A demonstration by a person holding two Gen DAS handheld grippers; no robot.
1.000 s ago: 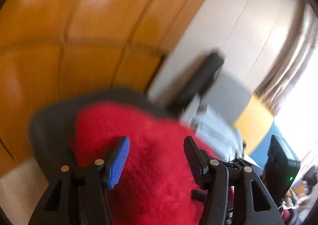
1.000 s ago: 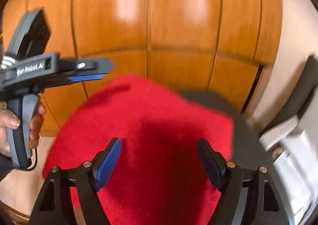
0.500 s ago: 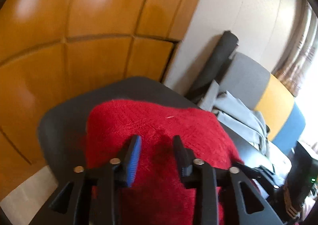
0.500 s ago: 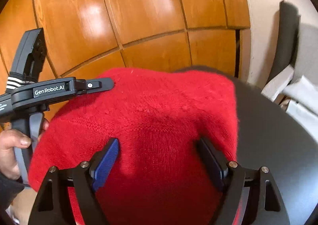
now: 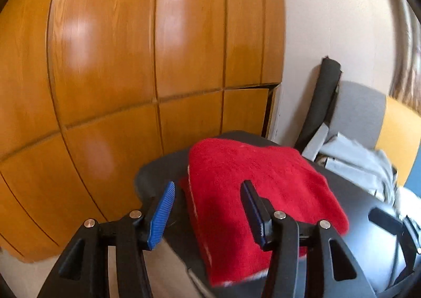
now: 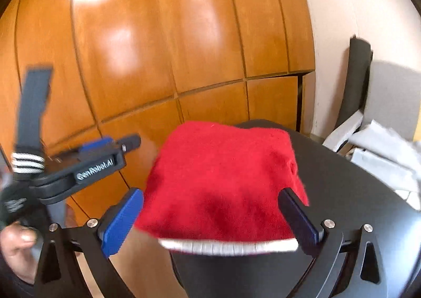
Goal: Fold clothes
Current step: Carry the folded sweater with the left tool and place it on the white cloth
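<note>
A folded red sweater lies on the black table, its left side hanging past the table's edge. Seen from the right wrist, the sweater shows a white ribbed hem along its near edge. My left gripper is open, hovering just short of the sweater's left fold, with nothing between its fingers. My right gripper is open wide, its pads on either side of the hem and apart from the cloth. The left gripper also shows blurred at the left of the right wrist view, held by a hand.
Orange wooden cabinet panels stand close behind the table. At the right, pale grey clothes lie on a grey, yellow and blue seat. A black roll leans against the cream wall. Pale floor shows below the table's left edge.
Both grippers have drawn back and up from the red sweater. The left gripper's fingers, close together half a second ago, have spread. The sweater now rests folded on the table.
</note>
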